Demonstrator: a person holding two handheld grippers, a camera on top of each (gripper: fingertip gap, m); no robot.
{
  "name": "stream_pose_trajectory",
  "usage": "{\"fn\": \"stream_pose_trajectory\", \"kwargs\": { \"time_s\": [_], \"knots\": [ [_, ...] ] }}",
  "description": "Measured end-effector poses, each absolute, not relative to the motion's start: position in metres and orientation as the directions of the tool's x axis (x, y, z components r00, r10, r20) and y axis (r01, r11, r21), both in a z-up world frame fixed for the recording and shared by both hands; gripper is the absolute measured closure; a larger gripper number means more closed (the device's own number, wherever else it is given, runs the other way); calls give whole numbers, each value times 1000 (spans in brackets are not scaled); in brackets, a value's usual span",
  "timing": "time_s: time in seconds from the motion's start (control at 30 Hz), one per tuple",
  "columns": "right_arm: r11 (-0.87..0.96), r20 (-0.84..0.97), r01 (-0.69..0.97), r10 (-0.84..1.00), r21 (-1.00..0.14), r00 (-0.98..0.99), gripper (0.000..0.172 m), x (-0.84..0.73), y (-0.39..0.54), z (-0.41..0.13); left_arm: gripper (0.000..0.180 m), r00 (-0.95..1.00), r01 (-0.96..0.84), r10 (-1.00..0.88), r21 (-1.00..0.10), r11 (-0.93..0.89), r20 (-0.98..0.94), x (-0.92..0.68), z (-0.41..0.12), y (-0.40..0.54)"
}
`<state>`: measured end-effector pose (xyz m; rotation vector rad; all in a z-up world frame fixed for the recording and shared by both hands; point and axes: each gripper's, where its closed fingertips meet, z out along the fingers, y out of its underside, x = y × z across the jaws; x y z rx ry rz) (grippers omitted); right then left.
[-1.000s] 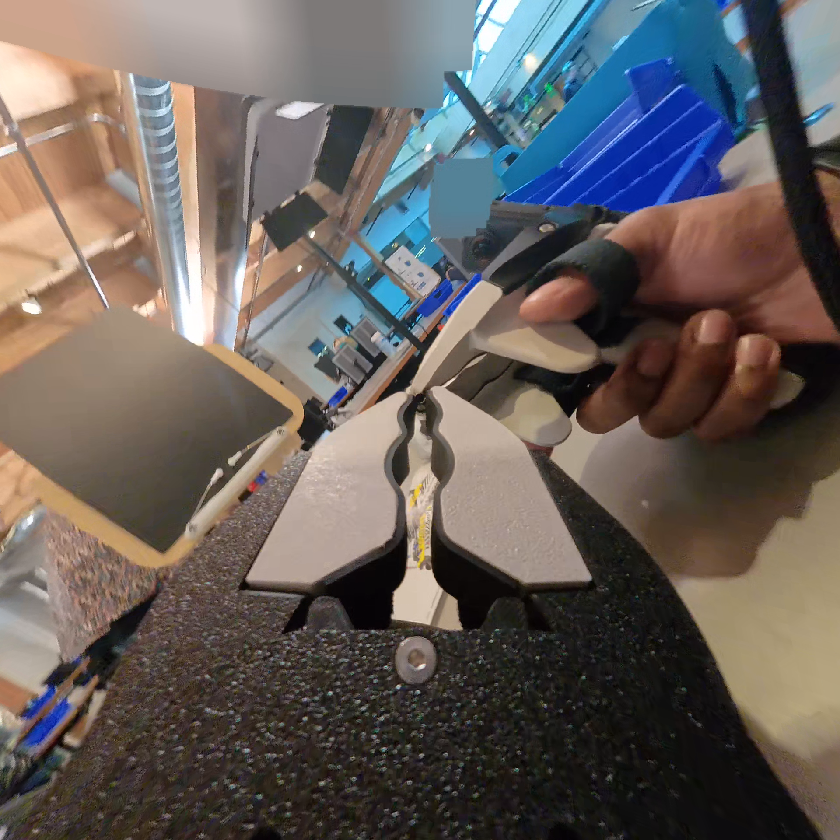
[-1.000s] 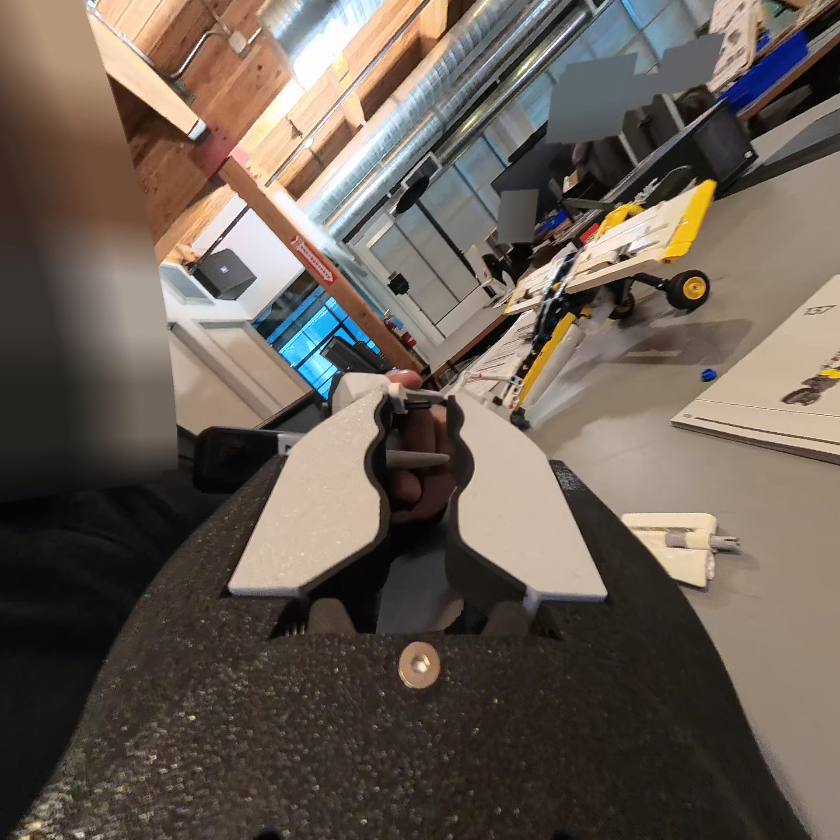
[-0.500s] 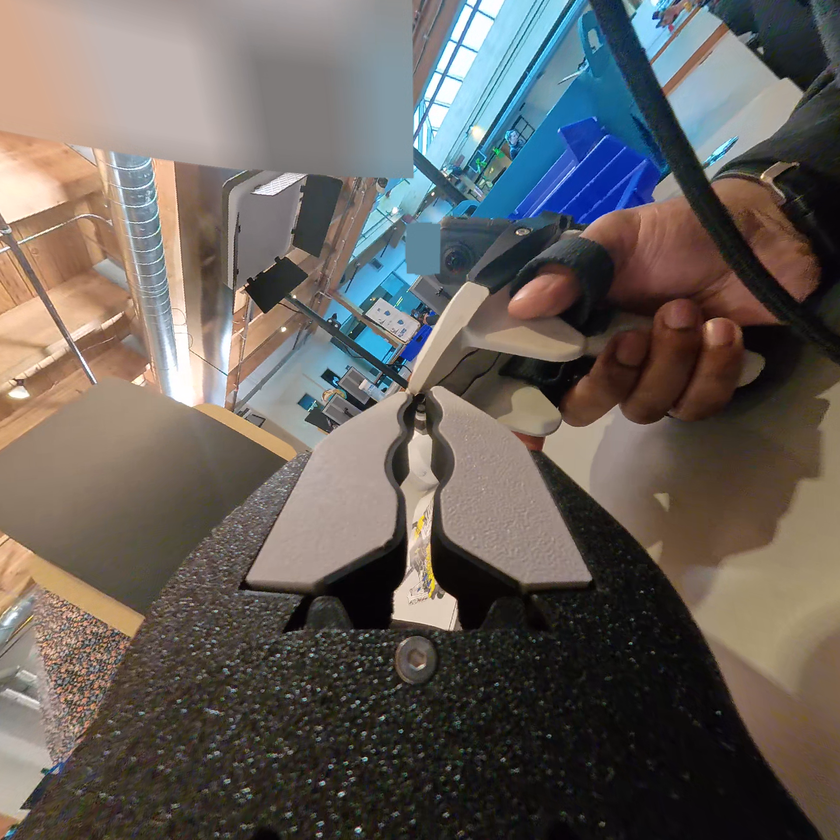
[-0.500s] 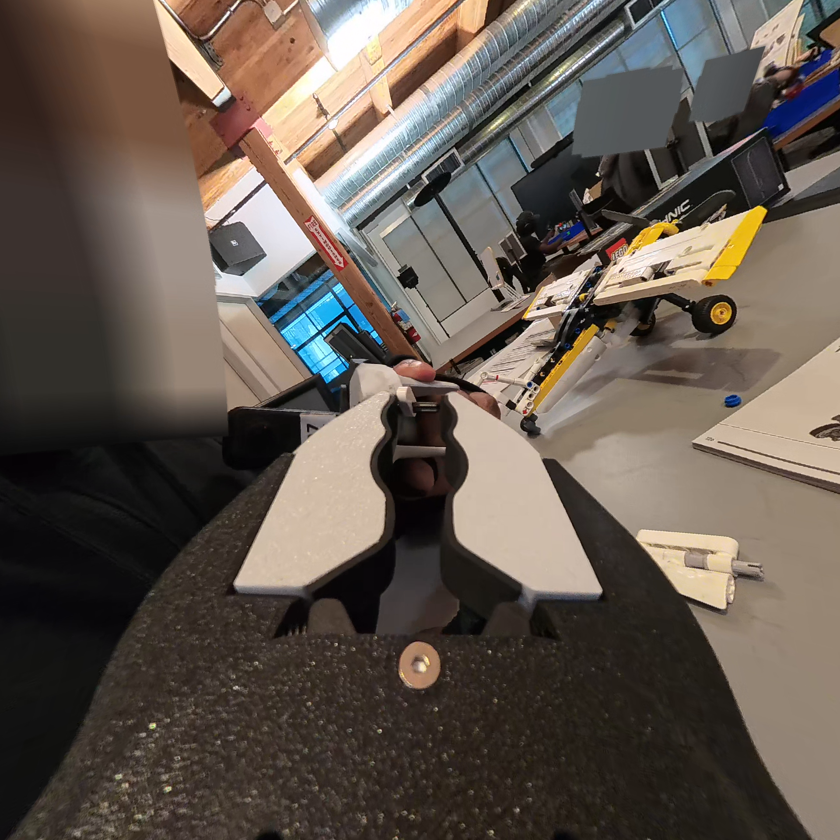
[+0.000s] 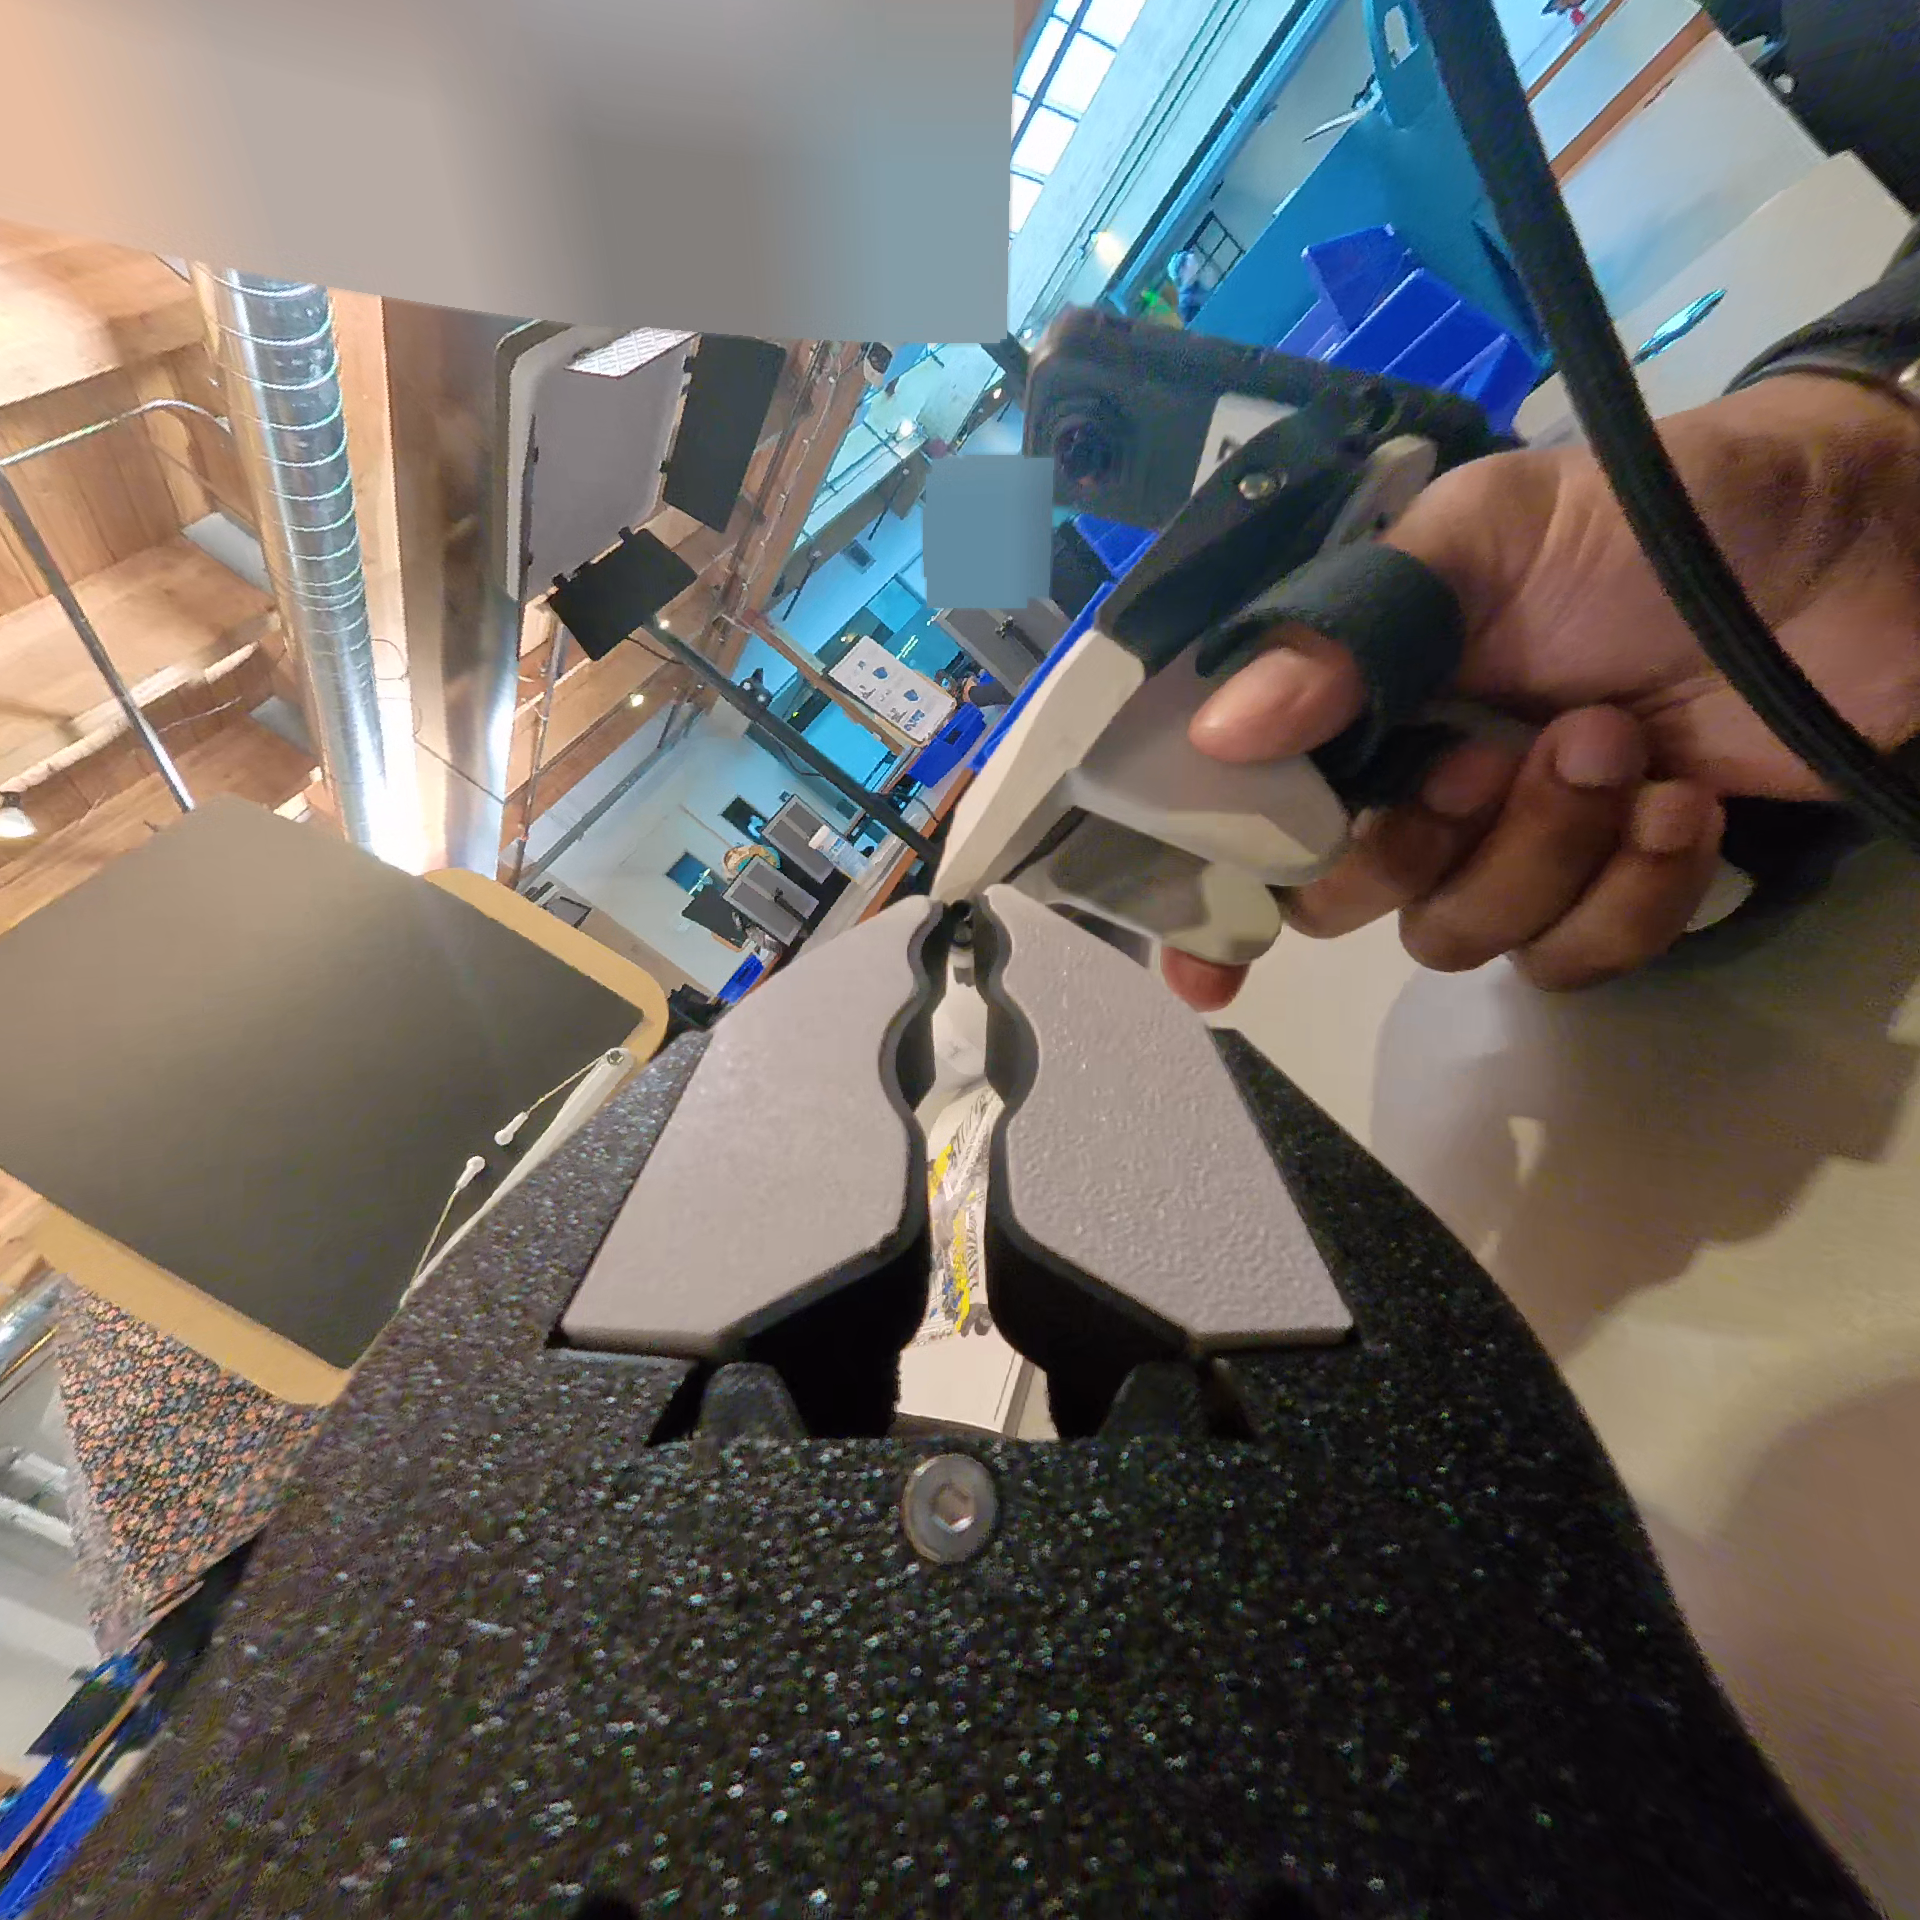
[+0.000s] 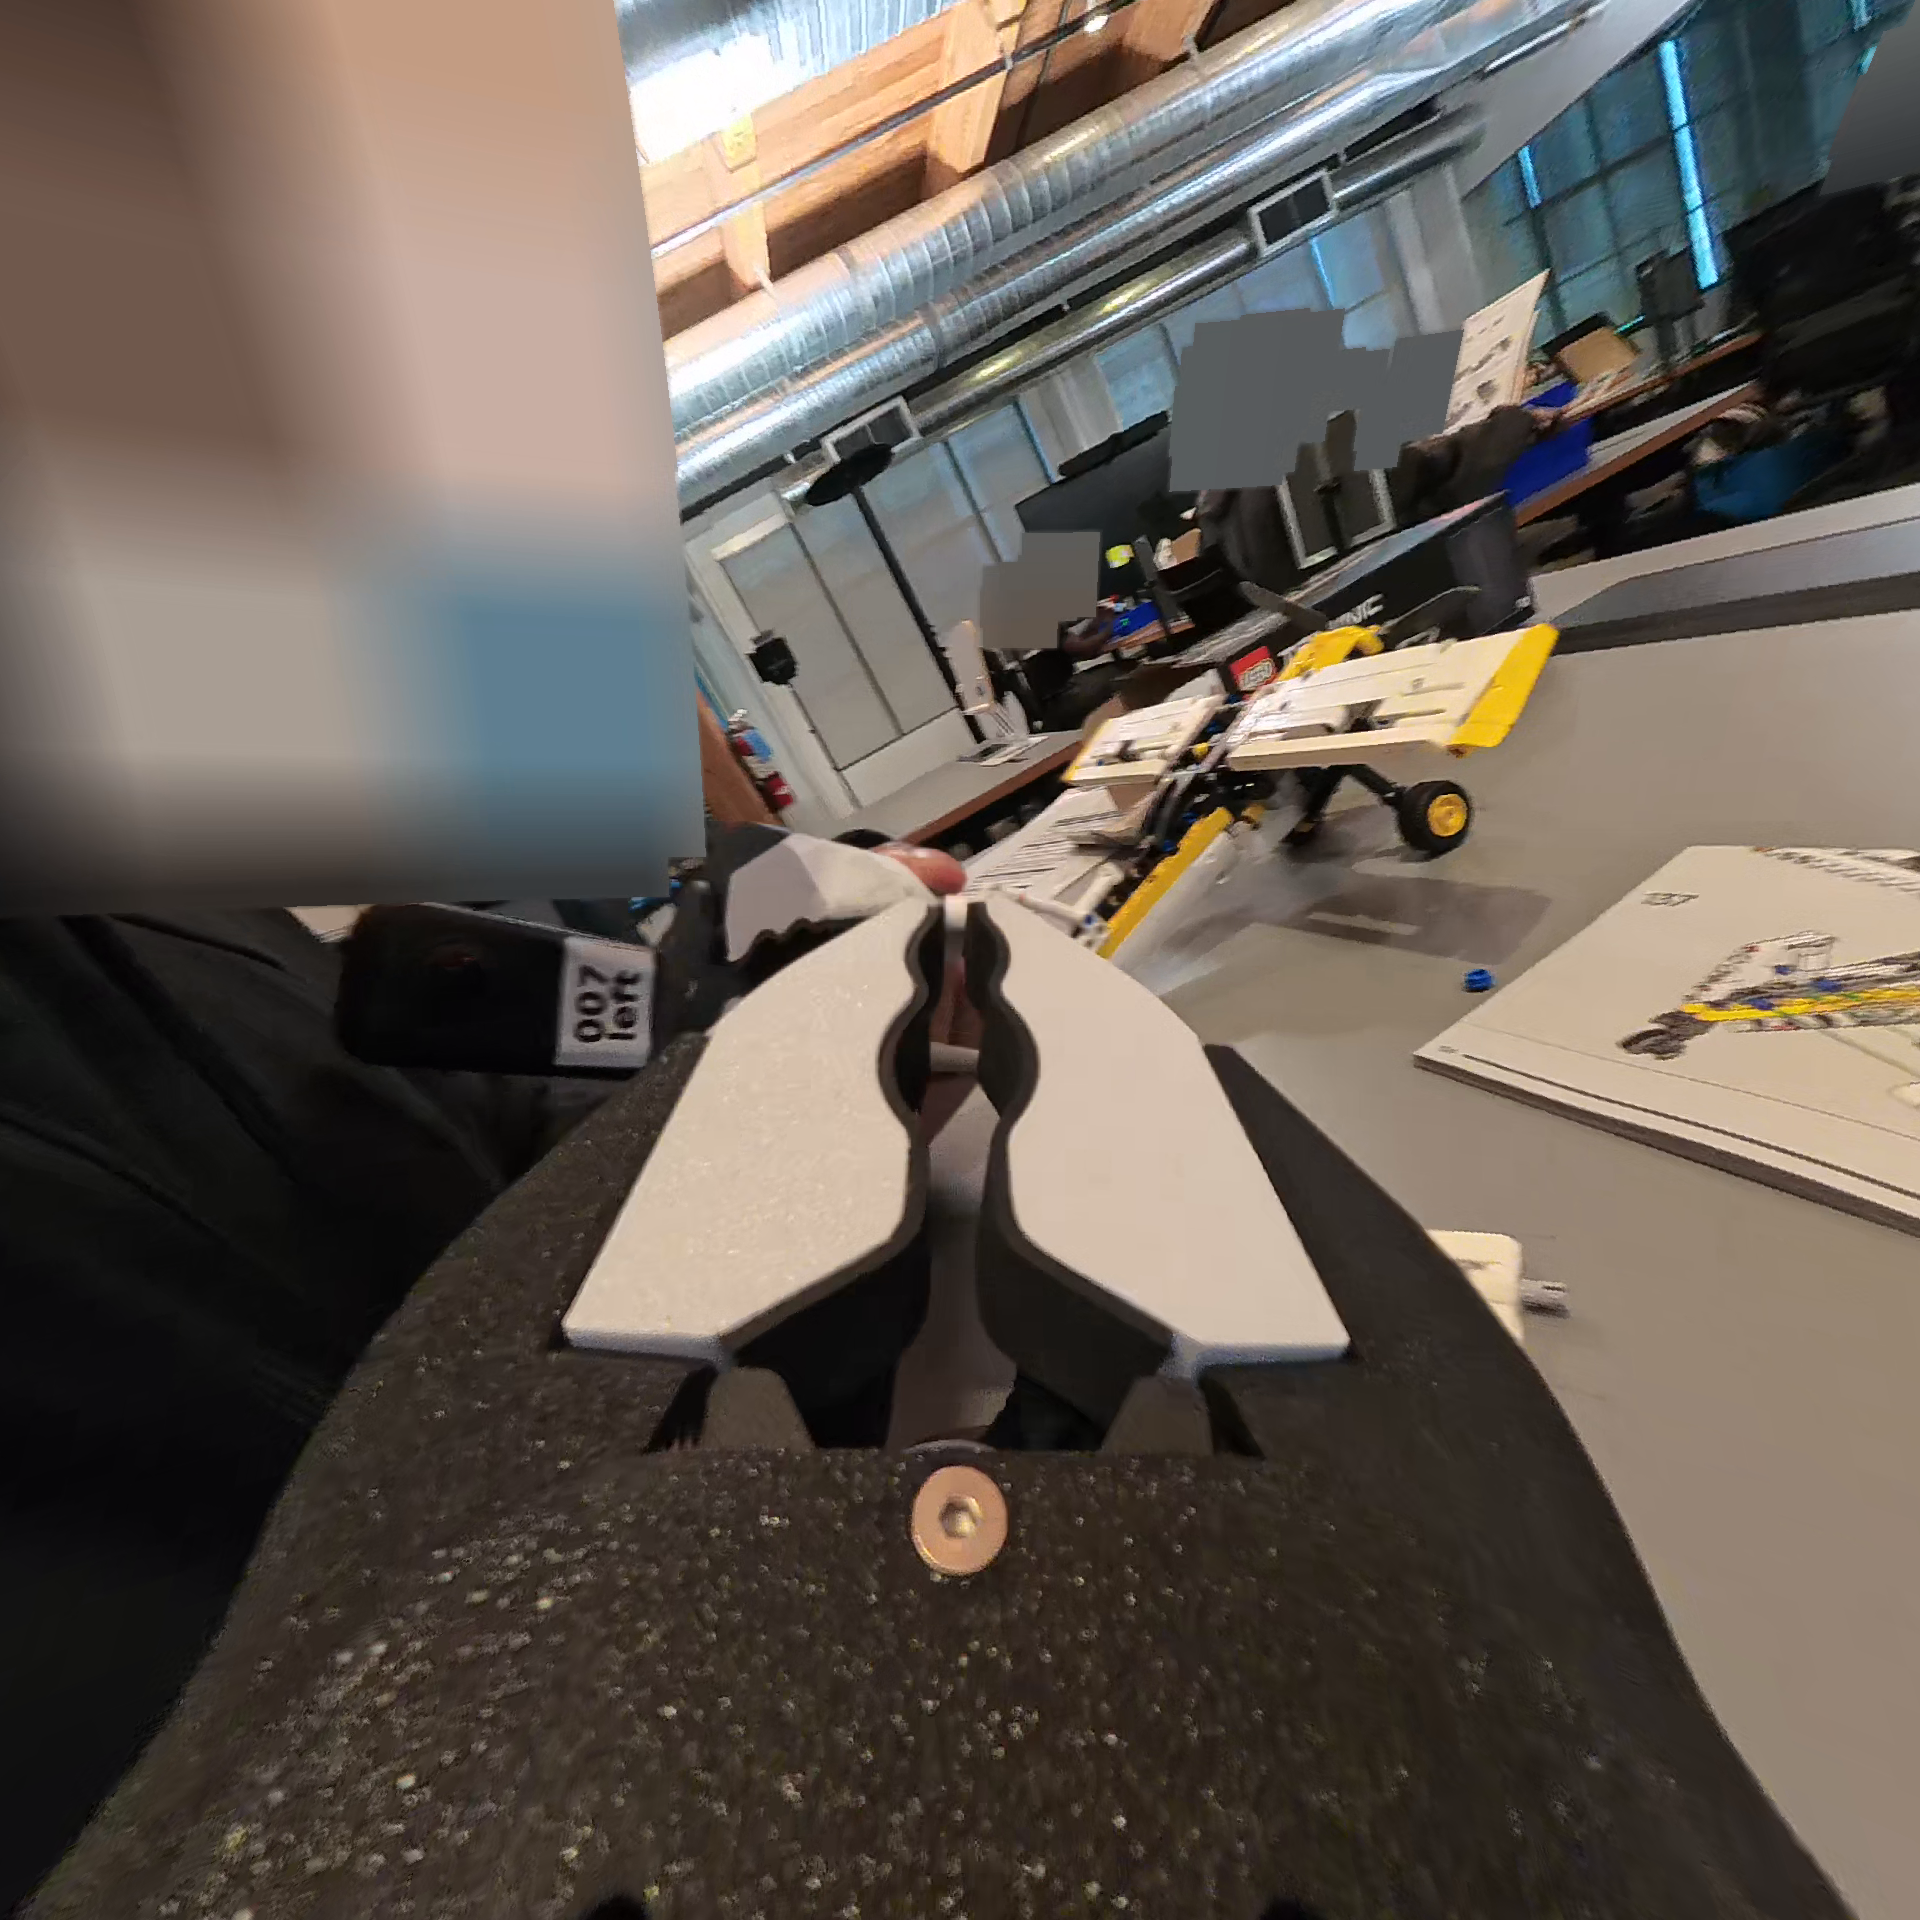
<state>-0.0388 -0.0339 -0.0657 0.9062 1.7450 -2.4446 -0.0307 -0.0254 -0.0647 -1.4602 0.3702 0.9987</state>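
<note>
You are holding the left gripper (image 5: pixel 956 920) nearly closed, its tips pinching a small dark piece (image 5: pixel 958 918) with a pale part just behind it. You are also squeezing the right gripper (image 6: pixel 954 920) almost fully together on a thin white piece (image 6: pixel 953 925). The two sets of tips are meeting nose to nose in the air, well on your side of the model aeroplane (image 6: pixel 1309 717) and above the table (image 6: pixel 1558 1455). Both pieces are looking like small hard plastic, so they are likely light and stiff but slick. Each is probably easy to twist or flick out of so shallow a pinch, and a hold at the very tips, square across the flat sides, is looking safest. Your hand (image 5: pixel 1610 675) is wrapping the right gripper's handle, and a black cable (image 5: pixel 1621 416) is hanging across it. Nearer you than the model aeroplane, a booklet (image 6: pixel 1714 1039) is lying flat, with a blue stud (image 6: pixel 1477 979) between the two. Some white parts (image 6: pixel 1486 1262) are sitting nearer you than the booklet. Open grey table is lying on your side of the model aeroplane, so there is room to lower there, while the aeroplane's wing and wheel are crowding the far edge.
</note>
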Motion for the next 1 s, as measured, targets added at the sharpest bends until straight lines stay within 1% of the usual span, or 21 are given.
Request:
{"fn": "stream_pose_trajectory", "kwargs": {
  "time_s": [0.1, 0.3, 0.33, 0.4, 0.43, 0.53, 0.6, 0.7, 0.73, 0.87, 0.9, 1.0],
  "knots": [
    [-369, -431, 298, 358, -880, -828, 168, -40, -34, -67, 176, 590, -723, 340, -666, -182, -733, -32, -65, -25],
    [-398, -496, 371, 281, -839, -822, 168, -41, -35, -66, 176, 610, -709, 342, -685, -168, -715, -33, -65, -26],
    [-400, -510, 389, 262, -830, -819, 166, -41, -35, -67, 176, 610, -712, 342, -684, -161, -715, -32, -64, -26],
    [-404, -545, 432, 227, -807, -807, 153, -42, -35, -68, 176, 614, -716, 341, -684, -138, -712, -29, -61, -28],
    [-403, -559, 453, 198, -796, -806, 151, -41, -35, -68, 176, 618, -717, 340, -685, -125, -709, -28, -60, -28],
    [-395, -577, 492, 130, -776, -806, 151, -36, -37, -66, 176, 621, -727, 330, -680, -97, -711, -24, -59, -29],
    [-392, -576, 499, 104, -773, -811, 157, -33, -38, -64, 176, 626, -727, 324, -681, -86, -709, -23, -59, -29],
    [-389, -588, 524, 57, -757, -807, 158, -29, -40, -63, 176, 630, -735, 316, -676, -54, -710, -18, -56, -29],
    [-388, -599, 540, 41, -747, -800, 156, -29, -40, -63, 176, 632, -735, 313, -676, -47, -709, -17, -56, -30],
    [-386, -636, 579, 27, -718, -771, 141, -32, -39, -66, 176, 640, -732, 317, -681, -26, -700, -17, -53, -30],
    [-382, -642, 589, 17, -712, -766, 139, -32, -39, -66, 176, 646, -728, 315, -685, -19, -696, -17, -53, -31],
    [-367, -656, 627, -56, -688, -753, 141, -26, -40, -64, 176, 665, -715, 314, -699, 4, -678, -17, -51, -32]
  ]
}}
